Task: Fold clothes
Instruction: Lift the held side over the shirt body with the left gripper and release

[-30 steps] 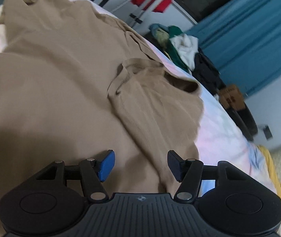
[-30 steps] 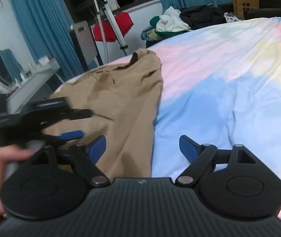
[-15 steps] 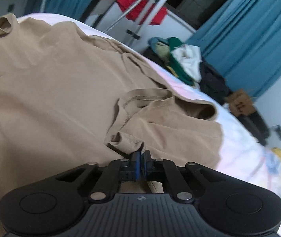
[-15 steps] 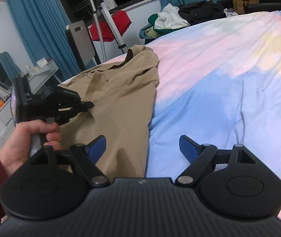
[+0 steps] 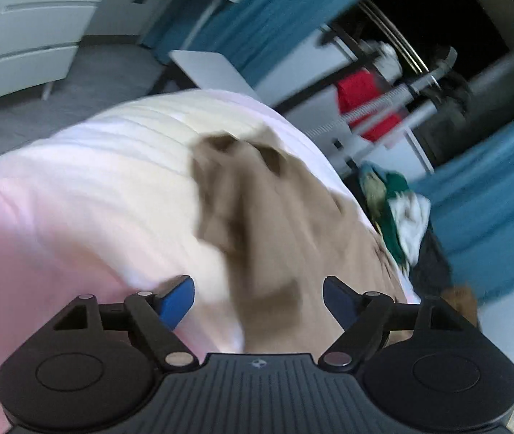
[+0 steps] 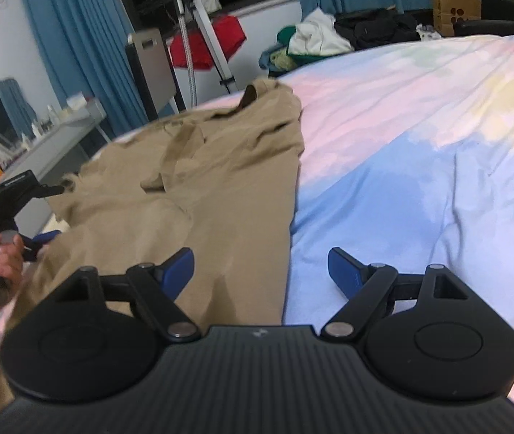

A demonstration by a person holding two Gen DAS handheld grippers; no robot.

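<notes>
A tan garment (image 6: pixel 199 195) lies spread on the pastel bedsheet (image 6: pixel 437 166), with a sleeve folded across its middle. In the blurred left wrist view the same tan garment (image 5: pixel 278 238) runs away from me over the pink and white sheet (image 5: pixel 76 195). My left gripper (image 5: pixel 258 300) is open and empty above the cloth's near edge; it also shows at the left of the right wrist view (image 6: pixel 22 195), held in a hand. My right gripper (image 6: pixel 260 271) is open and empty over the garment's right edge.
A clothes pile (image 6: pixel 315 39) and a paper bag (image 6: pixel 455 7) sit beyond the bed. A steamer stand with a red item (image 6: pixel 206 43) and blue curtains (image 6: pixel 72 47) stand behind. A desk with clutter (image 6: pixel 51 126) is at the left. A white cabinet (image 5: pixel 29 36) stands past the bed.
My left gripper was shut on a fold of the tan garment half a second ago; it has let go, opened and swung left. The right gripper has hardly moved.
</notes>
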